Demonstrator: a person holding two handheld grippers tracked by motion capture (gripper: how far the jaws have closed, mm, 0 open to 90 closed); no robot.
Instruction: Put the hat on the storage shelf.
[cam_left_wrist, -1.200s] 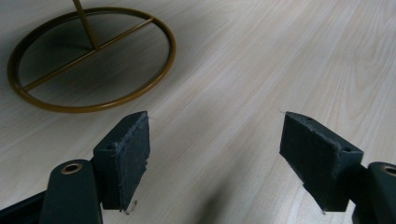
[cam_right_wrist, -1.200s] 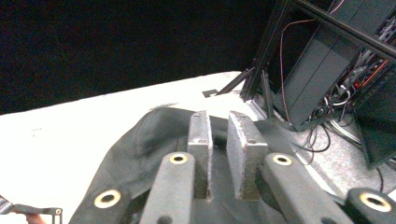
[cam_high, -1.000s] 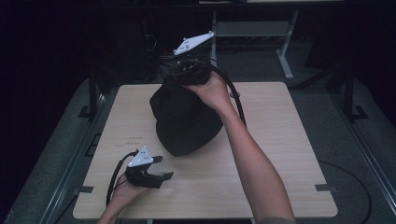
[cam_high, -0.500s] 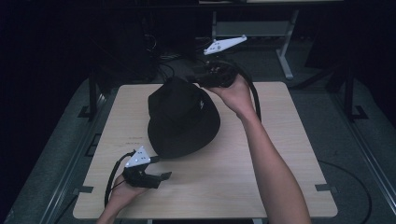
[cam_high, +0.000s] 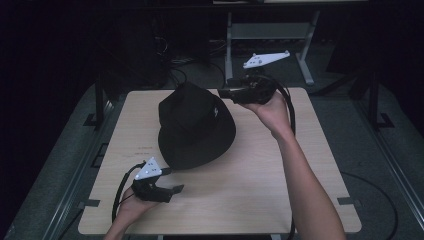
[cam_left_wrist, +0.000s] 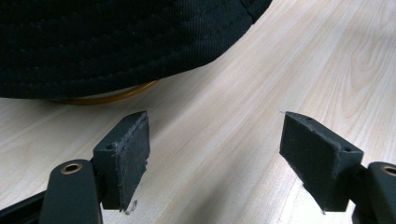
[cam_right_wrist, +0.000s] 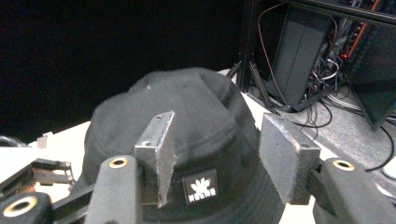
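Observation:
A black bucket hat (cam_high: 195, 125) sits crown up in the middle of the wooden table (cam_high: 260, 170), a small white logo patch (cam_right_wrist: 200, 186) on its side. My right gripper (cam_high: 223, 93) hovers just right of the crown, off the cloth. Its jaws have just been opening, and nothing is between them. In the right gripper view its pads (cam_right_wrist: 161, 154) frame the hat (cam_right_wrist: 187, 121) behind them. My left gripper (cam_high: 172, 181) rests open near the table's front left, pointing at the brim (cam_left_wrist: 116, 42). A gold-coloured rim (cam_left_wrist: 112, 95) peeks from under the brim.
Behind the table's far edge stand a metal frame (cam_high: 270, 30) and a dark rack with tangled cables (cam_right_wrist: 303, 56). The right gripper's black cable (cam_high: 290, 115) hangs beside the forearm. Bare wood lies right of and in front of the hat.
The right hand has drawn away to the right from the hat's crown with its jaws spreading apart. The hat, tilted a second ago, now lies flat. The left gripper has stayed put.

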